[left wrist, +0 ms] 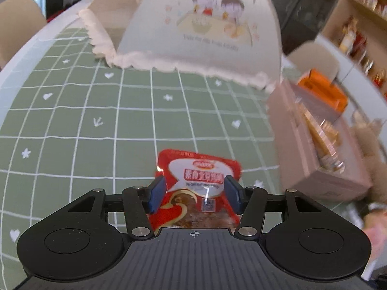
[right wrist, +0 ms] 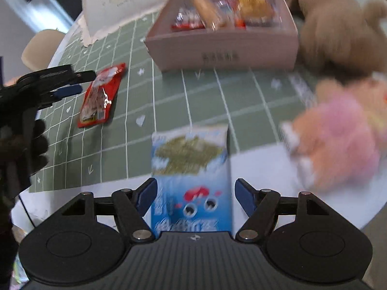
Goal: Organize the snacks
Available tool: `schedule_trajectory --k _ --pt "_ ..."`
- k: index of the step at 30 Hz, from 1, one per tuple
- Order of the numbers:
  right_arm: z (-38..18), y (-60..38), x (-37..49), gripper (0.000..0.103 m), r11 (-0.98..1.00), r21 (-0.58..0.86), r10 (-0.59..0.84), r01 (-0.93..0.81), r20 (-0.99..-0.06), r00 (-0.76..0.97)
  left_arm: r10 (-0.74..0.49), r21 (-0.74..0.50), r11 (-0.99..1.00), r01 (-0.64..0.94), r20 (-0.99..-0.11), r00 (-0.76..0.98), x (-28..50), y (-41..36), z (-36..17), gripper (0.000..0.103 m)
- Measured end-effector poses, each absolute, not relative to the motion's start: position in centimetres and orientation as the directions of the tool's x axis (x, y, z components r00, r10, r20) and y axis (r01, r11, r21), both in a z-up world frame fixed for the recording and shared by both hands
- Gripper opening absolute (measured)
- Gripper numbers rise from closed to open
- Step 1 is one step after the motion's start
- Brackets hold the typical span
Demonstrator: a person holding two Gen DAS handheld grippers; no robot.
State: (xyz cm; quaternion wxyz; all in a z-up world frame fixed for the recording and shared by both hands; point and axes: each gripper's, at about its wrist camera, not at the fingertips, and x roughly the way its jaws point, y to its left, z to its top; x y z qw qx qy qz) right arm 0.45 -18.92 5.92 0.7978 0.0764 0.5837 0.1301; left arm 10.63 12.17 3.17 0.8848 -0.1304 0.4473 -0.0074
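Left gripper (left wrist: 194, 191) straddles the red snack packet (left wrist: 198, 183), fingers parted; right gripper (right wrist: 196, 197), fingers released, frames the blue seaweed packet (right wrist: 191, 176) lengthwise on the tabletop (right wrist: 254, 166).

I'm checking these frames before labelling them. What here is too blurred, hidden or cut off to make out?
- Blue packet, right wrist view: motion blur makes its print unreadable; its near end is hidden by the gripper body.
- Snacks in the pink box, right wrist view: blurred, kinds unclear.
- Plush toys, right wrist view: smeared shapes only.
- Red packet, left wrist view: its lower end is hidden by the gripper body.
- Pink box, left wrist view: blurred.
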Motion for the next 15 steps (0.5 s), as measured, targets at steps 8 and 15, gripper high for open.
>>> schedule_trajectory --k 8,15 --pt "7.3 -18.9 -0.8 0.074 0.975 0.155 0.202 -0.159 -0.917 0.343 -0.100 -0.025 0.990 0.141 -0.828 0.552 8.7 6.9 2.1 0.072" --pt "4.5 -18.0 -0.5 0.074 0.956 0.240 0.275 -0.167 -0.934 0.230 -0.169 -0.134 0.986 0.104 -0.808 0.564 3.7 8.3 3.5 0.063"
